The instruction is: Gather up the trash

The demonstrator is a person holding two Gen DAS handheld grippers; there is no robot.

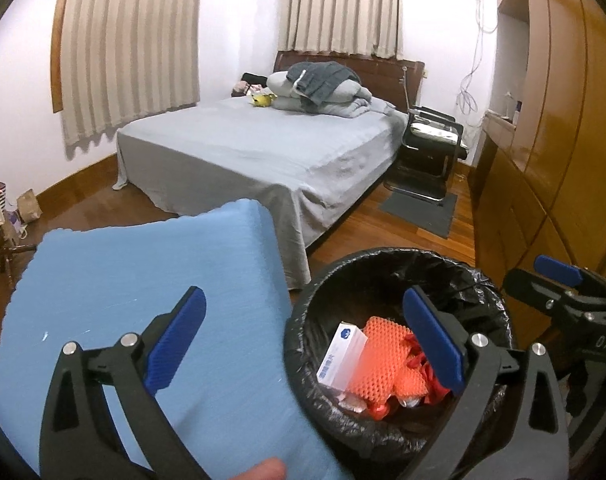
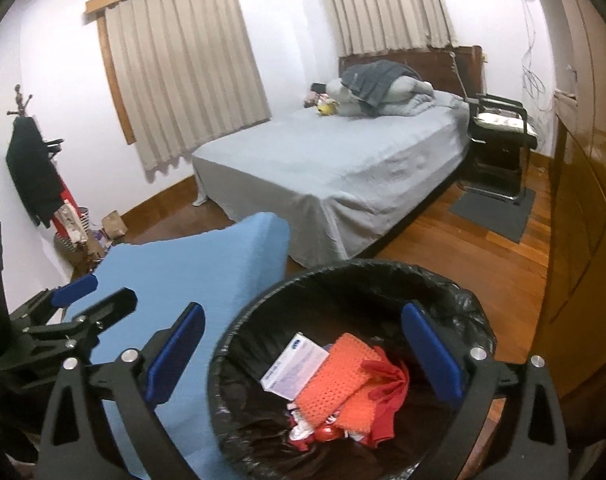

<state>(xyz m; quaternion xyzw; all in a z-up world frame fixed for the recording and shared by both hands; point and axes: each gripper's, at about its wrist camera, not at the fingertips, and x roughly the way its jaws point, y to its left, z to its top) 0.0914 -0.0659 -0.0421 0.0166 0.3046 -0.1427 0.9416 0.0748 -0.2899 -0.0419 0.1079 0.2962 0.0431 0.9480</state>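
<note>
While both grippers hover above the black-lined trash bin | left gripper: jaws spread wide, empty | right gripper: jaws spread wide, empty | white box, orange mesh and red wrappers lie inside bin | blue cushion just beside bin.

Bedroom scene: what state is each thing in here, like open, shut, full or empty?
Left tool: open, holding nothing.
Right tool: open, holding nothing.
Trash bin: uncovered, lined with a black bag, partly filled.
White box: lying in the bin.
Orange mesh: lying in the bin, partly over the box.
Curtains: drawn shut.
Bed: sheet spread flat, bedding piled at the head.
</note>
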